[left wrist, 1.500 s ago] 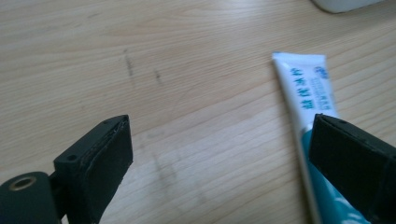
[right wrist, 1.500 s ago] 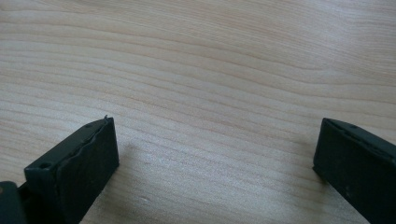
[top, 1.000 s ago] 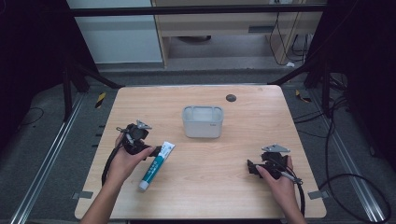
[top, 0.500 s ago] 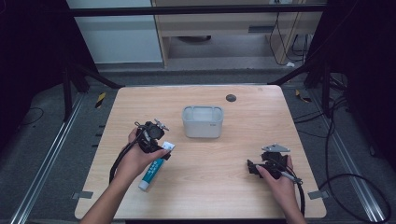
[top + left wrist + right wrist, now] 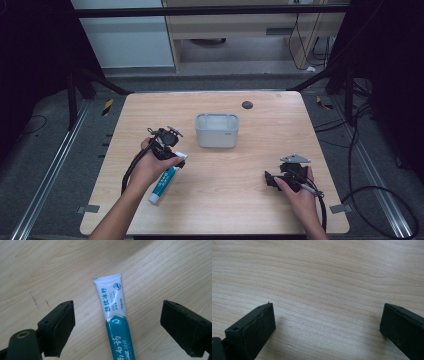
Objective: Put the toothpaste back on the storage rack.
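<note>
The toothpaste tube (image 5: 113, 315) is soft, flat plastic, white at the crimped square end and teal further down, with glossy print. In the high view it lies at lower left of centre, flat on the surface (image 5: 250, 210) and slanting down-left, its upper end tucked under the left tongs (image 5: 172, 150). From the left gripper view, those tongs sit right over it: chunky matte black rubbery blocks on either side, set wide and not touching the tube between them. They've just been closing a little.

The right tongs (image 5: 272, 181) are at lower right, low over bare wood, also spread wide with nothing in them. Same blocky black pads, with a slightly wavy edge on one.

The surface is pale wood-grain laminate with rounded corners, smooth with a few faint dark scuffs. A small grey tub (image 5: 217, 130) with rounded corners and a frosted look stands near the middle, and a dark round disc (image 5: 247, 105) sits toward the top edge.

The room around it is dim: grey floor, metal rails (image 5: 50, 175) on the left, black cables (image 5: 370, 190) looping on the right, and a light wooden cabinet (image 5: 240, 25) at the top.
</note>
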A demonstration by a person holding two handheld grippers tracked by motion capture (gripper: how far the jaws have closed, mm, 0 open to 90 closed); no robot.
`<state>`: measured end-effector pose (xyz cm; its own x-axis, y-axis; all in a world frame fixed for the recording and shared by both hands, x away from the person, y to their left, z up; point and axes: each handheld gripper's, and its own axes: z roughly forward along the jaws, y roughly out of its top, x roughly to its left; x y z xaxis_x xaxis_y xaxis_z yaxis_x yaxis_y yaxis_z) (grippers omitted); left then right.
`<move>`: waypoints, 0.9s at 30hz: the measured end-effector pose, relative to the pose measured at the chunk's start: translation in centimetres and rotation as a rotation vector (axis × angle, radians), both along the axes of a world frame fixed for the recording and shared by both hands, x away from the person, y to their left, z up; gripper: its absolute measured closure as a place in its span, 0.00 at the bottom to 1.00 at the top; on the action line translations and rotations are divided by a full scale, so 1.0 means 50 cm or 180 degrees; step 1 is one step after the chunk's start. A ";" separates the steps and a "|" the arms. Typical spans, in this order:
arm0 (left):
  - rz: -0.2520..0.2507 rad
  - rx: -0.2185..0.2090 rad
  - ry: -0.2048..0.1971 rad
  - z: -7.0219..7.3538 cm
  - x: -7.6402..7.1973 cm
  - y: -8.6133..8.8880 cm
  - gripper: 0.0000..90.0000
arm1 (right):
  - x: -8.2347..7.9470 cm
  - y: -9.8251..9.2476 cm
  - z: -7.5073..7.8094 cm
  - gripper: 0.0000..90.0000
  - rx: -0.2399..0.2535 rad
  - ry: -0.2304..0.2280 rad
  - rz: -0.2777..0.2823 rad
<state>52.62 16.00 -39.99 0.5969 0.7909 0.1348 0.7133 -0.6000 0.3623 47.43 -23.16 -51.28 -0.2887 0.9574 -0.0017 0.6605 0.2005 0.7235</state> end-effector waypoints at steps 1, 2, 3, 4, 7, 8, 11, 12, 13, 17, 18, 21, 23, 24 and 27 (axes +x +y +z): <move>0.0002 -0.0001 0.0027 -0.001 0.001 -0.002 0.16 | 0.000 0.000 0.000 0.00 0.0000 0.0000 0.0000; 0.0010 -0.0008 0.0037 -0.003 0.001 -0.004 0.16 | 0.000 0.000 0.000 0.00 0.0002 0.0000 -0.0001; 0.0009 -0.0003 0.0051 -0.004 0.002 -0.006 0.16 | 0.000 0.000 0.000 0.00 0.0002 0.0001 -0.0001; 0.0014 0.0003 0.0054 -0.005 0.002 -0.008 0.16 | 0.000 0.000 0.000 0.00 0.0001 0.0001 -0.0001; 0.0025 -0.0003 0.0081 -0.006 0.003 -0.015 0.19 | 0.000 0.000 0.000 0.00 0.0001 0.0000 0.0000; 0.0028 0.0001 0.0089 -0.006 0.003 -0.017 0.20 | 0.000 0.000 0.000 0.00 0.0001 0.0001 -0.0001; 0.0040 -0.0002 0.0121 -0.010 0.006 -0.022 0.23 | 0.000 0.000 0.000 0.00 0.0001 0.0000 0.0000; 0.0051 0.0001 0.0134 -0.012 0.008 -0.023 0.23 | 0.000 0.000 0.000 0.00 0.0001 0.0001 -0.0001; 0.0043 0.0013 0.0154 -0.013 0.010 -0.023 0.25 | 0.000 0.000 0.000 0.00 0.0001 0.0000 0.0000; 0.0086 0.0010 0.0252 -0.021 0.018 -0.022 0.28 | 0.000 0.000 0.000 0.00 0.0002 0.0000 -0.0001; 0.0100 -0.0007 0.0269 -0.023 0.020 -0.021 0.29 | 0.000 0.000 0.000 0.00 0.0001 0.0001 0.0000; 0.0127 -0.0005 0.0301 -0.028 0.023 -0.021 0.33 | 0.000 0.000 0.000 0.00 0.0001 0.0000 0.0000; 0.0144 0.0006 0.0327 -0.033 0.025 -0.020 0.34 | 0.000 0.000 0.000 0.00 0.0000 0.0001 0.0000; 0.0158 0.0002 0.0341 -0.037 0.025 -0.018 0.34 | 0.000 0.000 0.000 0.00 0.0001 0.0000 0.0000; 0.0221 0.0003 0.0361 -0.048 0.030 -0.010 0.36 | 0.000 0.000 0.000 0.00 0.0007 -0.0003 0.0014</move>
